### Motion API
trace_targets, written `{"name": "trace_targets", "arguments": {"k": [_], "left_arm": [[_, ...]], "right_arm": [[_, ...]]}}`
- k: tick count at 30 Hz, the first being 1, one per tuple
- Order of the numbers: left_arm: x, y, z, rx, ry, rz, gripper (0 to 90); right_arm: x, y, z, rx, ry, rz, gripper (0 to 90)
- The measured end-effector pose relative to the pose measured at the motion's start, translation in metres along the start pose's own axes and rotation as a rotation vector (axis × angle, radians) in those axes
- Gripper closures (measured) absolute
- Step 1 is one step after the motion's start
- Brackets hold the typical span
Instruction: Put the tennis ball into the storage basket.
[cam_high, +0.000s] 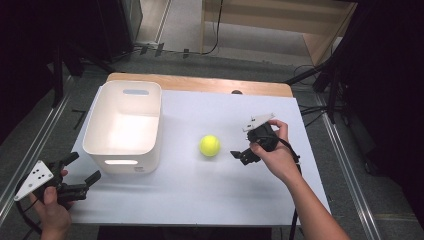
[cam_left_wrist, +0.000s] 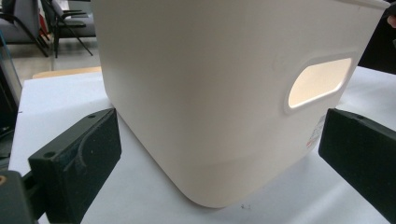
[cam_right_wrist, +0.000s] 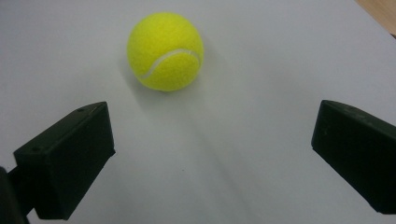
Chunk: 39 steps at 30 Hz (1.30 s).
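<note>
Right gripper view looks straight down its two black jaws at a yellow tennis ball (cam_right_wrist: 165, 51), which sits alone on the white table (cam_right_wrist: 261, 158) just ahead of the tips. The jaws stand wide apart with nothing between them, so the right gripper (cam_right_wrist: 212, 154) is released and ready. In the high view the ball (cam_high: 210, 145) lies near the middle of the table, between the white bin (cam_high: 125, 127) on its left and the right gripper (cam_high: 241, 155) just beside it on the right.

The ball looks light, and its fuzzy felt should give the pads good friction. It is springy rather than stiff, so a moderate squeeze should do. Being round, it will likely roll if one jaw touches first. The safest hold is probably across its widest part, jaws level on either side, closing evenly.

Nothing stands between the right gripper and the ball. The bin is open at the top with a handle slot (cam_high: 121, 162) in its near wall, and its tall rim would need clearing if the ball goes in.

Left gripper view shows the bin's wall (cam_left_wrist: 224, 93) close ahead, with the left gripper (cam_left_wrist: 219, 154) spread open and holding nothing. In the high view it (cam_high: 82, 172) hovers near the bin's front corner, at the table's left edge
</note>
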<state>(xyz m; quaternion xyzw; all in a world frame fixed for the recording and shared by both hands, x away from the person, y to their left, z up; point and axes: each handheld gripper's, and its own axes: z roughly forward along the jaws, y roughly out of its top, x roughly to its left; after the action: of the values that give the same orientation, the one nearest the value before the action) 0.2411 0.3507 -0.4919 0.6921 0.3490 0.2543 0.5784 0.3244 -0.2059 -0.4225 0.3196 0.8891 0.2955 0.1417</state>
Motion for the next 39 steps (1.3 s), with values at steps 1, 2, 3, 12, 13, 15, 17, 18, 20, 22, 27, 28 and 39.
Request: {"name": "trace_targets", "arguments": {"k": [1,2,3,12,13,15,17,18,20,22,27,28,39], "left_arm": [[0.0,0.0,0.0,0.0,0.0,0.0,0.0],[0.0,0.0,0.0,0.0,0.0,0.0,0.0],[0.0,0.0,0.0,0.0,0.0,0.0,0.0],[0.0,0.0,0.0,0.0,-0.001,0.0,0.0],[0.0,0.0,0.0,0.0,-0.001,0.0,0.0],[0.0,0.0,0.0,0.0,0.0,-0.002,0.0],[0.0,0.0,0.0,0.0,0.0,-0.003,0.0],[0.0,0.0,0.0,-0.002,-0.002,-0.003,0.0],[0.0,0.0,0.0,-0.003,-0.002,-0.002,0.0],[0.0,0.0,0.0,-0.001,-0.001,-0.001,0.0],[0.0,0.0,0.0,-0.001,-0.002,0.0,0.0],[0.0,0.0,0.0,-0.001,-0.002,0.0,0.0],[0.0,0.0,0.0,-0.004,-0.004,-0.002,0.0]], "right_arm": [[0.0,0.001,0.002,0.007,0.007,-0.008,0.0],[0.0,0.002,0.003,0.01,0.008,-0.012,0.0],[0.001,0.002,0.004,0.013,0.007,-0.012,0.0],[0.002,0.007,0.009,0.017,0.02,-0.016,0.0],[0.002,0.008,0.01,0.017,0.021,-0.021,0.0],[0.003,0.009,0.012,0.02,0.028,-0.02,0.0],[0.003,0.01,0.014,0.026,0.028,-0.029,0.0],[0.003,0.011,0.015,0.026,0.032,-0.029,0.0],[0.004,0.011,0.016,0.028,0.033,-0.028,0.0],[0.005,0.012,0.019,0.034,0.033,-0.031,0.0],[0.005,0.015,0.022,0.041,0.036,-0.041,0.0],[0.006,0.015,0.022,0.038,0.039,-0.036,0.0],[0.011,0.023,0.031,0.056,0.055,-0.059,0.0]]}}
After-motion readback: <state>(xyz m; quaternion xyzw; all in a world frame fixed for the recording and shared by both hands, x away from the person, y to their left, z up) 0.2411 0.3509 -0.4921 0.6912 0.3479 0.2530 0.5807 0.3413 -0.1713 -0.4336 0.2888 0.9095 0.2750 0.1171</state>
